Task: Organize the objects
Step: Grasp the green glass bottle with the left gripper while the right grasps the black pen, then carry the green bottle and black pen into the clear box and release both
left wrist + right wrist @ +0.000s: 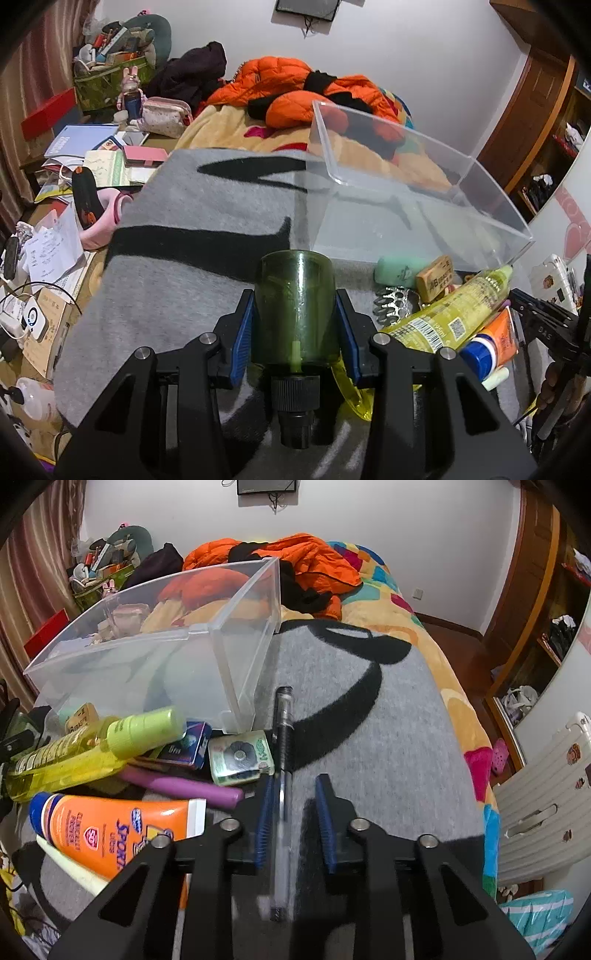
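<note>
My left gripper [295, 314] is shut on a green translucent bottle [295, 306], held bottom-forward above the grey blanket [184, 280]. The clear plastic bin [424, 206] stands just ahead to the right, also in the right wrist view [155, 653]. My right gripper [293, 812] is open around a black pen [283, 738] that lies on the blanket between the jaws, close to the left pad. Loose items lie in a pile: a yellow spray bottle [92, 746], an orange sunscreen tube [110, 830], a purple stick [184, 786], a green tissue pack [240, 757].
A blue box [192, 746], a wooden block [436, 277] and a mint object [395, 269] lie near the bin. Orange jacket [295, 88] at the bed's far end. Cluttered desk [55, 221] on the left. White chair [546, 805] on the right.
</note>
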Motion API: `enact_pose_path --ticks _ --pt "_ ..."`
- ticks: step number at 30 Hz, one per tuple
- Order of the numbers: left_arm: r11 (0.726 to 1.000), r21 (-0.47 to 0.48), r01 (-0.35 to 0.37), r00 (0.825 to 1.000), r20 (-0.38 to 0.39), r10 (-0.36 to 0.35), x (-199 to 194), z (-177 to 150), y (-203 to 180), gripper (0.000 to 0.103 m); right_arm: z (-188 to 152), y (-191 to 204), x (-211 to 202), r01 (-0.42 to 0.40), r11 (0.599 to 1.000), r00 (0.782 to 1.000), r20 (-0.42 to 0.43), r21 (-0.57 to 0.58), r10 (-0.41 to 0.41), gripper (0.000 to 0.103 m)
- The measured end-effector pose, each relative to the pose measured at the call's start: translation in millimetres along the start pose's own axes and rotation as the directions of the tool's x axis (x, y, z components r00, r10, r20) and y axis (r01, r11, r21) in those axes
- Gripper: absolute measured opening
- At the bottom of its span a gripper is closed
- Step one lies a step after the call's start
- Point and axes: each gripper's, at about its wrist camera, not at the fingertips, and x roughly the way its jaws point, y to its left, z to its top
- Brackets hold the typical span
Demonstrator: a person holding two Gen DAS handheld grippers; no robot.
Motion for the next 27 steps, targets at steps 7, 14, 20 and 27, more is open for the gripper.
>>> enact_pose_path --ticks 7,14,20,27 --pt "1.000 -0.007 0.005 0.999 0.043 -0.005 -19 3 0 0.041 -1 -6 -3 -0.008 0.999 1.000 0.011 0.031 0.007 0.008" --pt "1.000 0.006 0.029 0.995 0.097 -0.029 -38 10 -9 0.041 -2 -14 -26 -0.020 0.998 0.998 0.059 0.064 0.016 0.008" --pt "0.998 0.028 0.050 0.987 0.148 -0.053 -52 20 -21 0.041 7 -13 -58 -0.039 0.997 0.988 0.150 0.066 0.029 0.008" --pt "0.996 0.054 0.074 0.977 0.195 -0.083 -61 34 -32 0.041 22 -5 -84 -0.080 0.996 0.971 0.230 0.036 0.069 0.008"
